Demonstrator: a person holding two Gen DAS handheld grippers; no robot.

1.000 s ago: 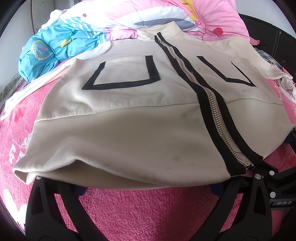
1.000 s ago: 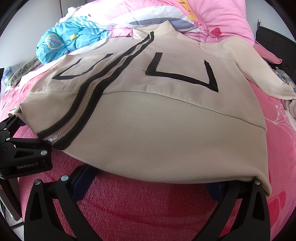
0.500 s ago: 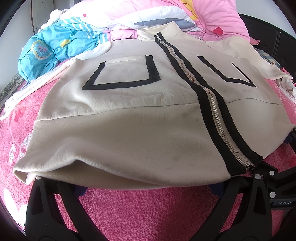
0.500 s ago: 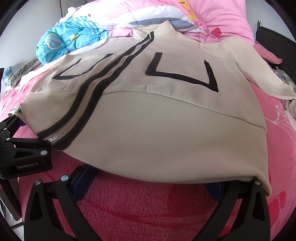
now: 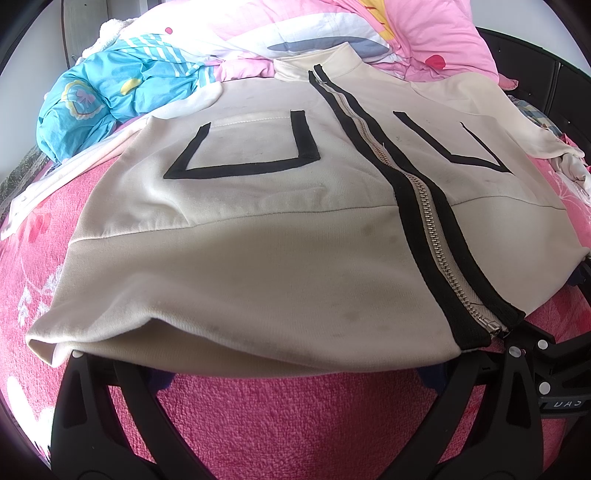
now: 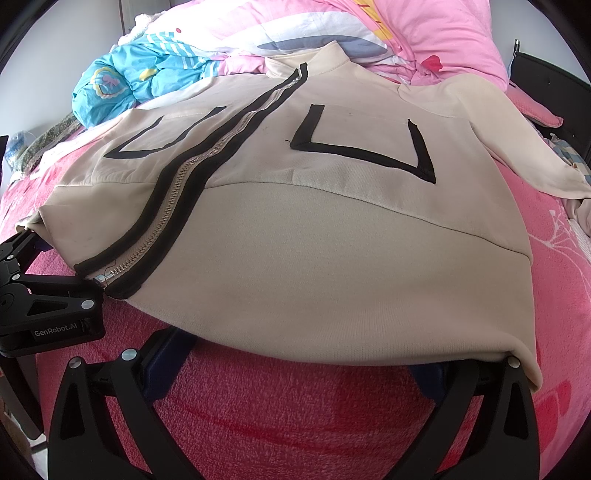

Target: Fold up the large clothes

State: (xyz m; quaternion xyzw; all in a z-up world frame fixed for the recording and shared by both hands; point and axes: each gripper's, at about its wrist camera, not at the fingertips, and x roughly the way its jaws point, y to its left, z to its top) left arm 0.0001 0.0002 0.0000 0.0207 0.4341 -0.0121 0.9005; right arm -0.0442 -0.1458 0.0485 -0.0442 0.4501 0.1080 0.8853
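Observation:
A cream zip-up jacket (image 5: 258, 258) with black trim and two black pocket outlines lies flat, front up, on a pink bed cover (image 5: 295, 413). Its zip (image 5: 436, 236) is closed from hem to collar. My left gripper (image 5: 295, 369) is open wide at the hem's left half, and the hem lies over its fingertips. In the right wrist view the same jacket (image 6: 332, 258) fills the frame. My right gripper (image 6: 291, 373) is open wide at the hem's right half, its tips also under the cloth. The two grippers sit side by side near the zip's lower end.
Blue patterned bedding (image 5: 110, 96) and a pink quilt (image 5: 424, 33) are piled behind the collar. One sleeve (image 6: 517, 147) trails to the right and the other sleeve (image 5: 55, 177) to the left. A dark bed frame (image 6: 546, 85) stands at the far right.

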